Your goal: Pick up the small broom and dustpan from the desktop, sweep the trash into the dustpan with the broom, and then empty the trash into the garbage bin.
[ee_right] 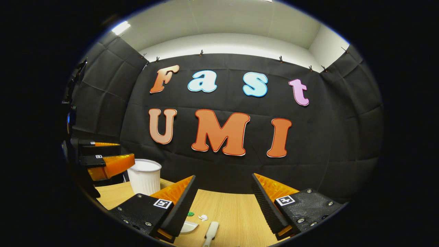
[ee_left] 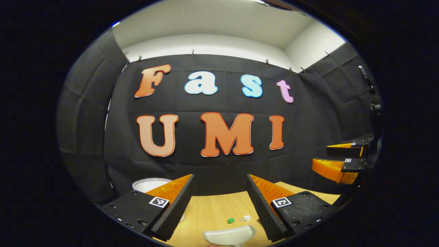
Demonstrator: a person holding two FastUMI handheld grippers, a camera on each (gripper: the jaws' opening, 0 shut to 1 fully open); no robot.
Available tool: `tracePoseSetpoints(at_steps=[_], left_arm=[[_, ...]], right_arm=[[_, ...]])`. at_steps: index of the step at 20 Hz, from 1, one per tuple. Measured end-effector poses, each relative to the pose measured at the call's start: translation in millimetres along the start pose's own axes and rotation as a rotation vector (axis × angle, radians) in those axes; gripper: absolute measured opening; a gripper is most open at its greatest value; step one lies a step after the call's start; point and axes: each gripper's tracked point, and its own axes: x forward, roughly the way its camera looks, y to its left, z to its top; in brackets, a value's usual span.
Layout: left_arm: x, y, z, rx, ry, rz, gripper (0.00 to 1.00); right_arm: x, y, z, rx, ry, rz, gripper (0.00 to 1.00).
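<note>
A white dustpan (ee_left: 229,235) lies on the wooden desktop (ee_left: 205,209) just below my left gripper (ee_left: 219,176), which hangs open above it with nothing between its fingers. Beyond the dustpan lie a green scrap (ee_left: 230,220) and a white scrap (ee_left: 246,218). In the right gripper view the white broom handle (ee_right: 211,233) lies beside the dustpan (ee_right: 188,227), with the green scrap (ee_right: 190,213) and white scrap (ee_right: 203,217) just past them. My right gripper (ee_right: 224,177) is open and empty above the desktop (ee_right: 236,209). The white ribbed garbage bin (ee_right: 145,176) stands at the back left.
The garbage bin (ee_left: 151,184) peeks out behind my left finger. The right gripper (ee_left: 320,156) hovers open at the far right of the left gripper view. The left gripper (ee_right: 126,152) shows at the left edge of the right gripper view, beside the bin. The black cloth wall closes the back.
</note>
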Motion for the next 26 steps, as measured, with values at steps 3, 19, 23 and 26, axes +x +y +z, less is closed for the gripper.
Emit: tracePoseSetpoints(at_steps=[3,19,23,26], left_arm=[[-1,11,-1,-0.001,0.000,0.091,0.94],[-24,-27,-146,-0.050,0.434,0.251,0.95],[-20,-29,-193,-0.076,0.585,0.230,0.95],[-24,-23,-222,-0.096,0.663,0.234,0.96]], right_arm=[[2,-1,-3,0.001,0.008,0.007,0.94],[6,4,-162,0.088,0.463,0.224,0.94],[6,19,-198,0.081,0.584,0.245,0.94],[3,29,-233,0.079,0.704,0.230,0.94]])
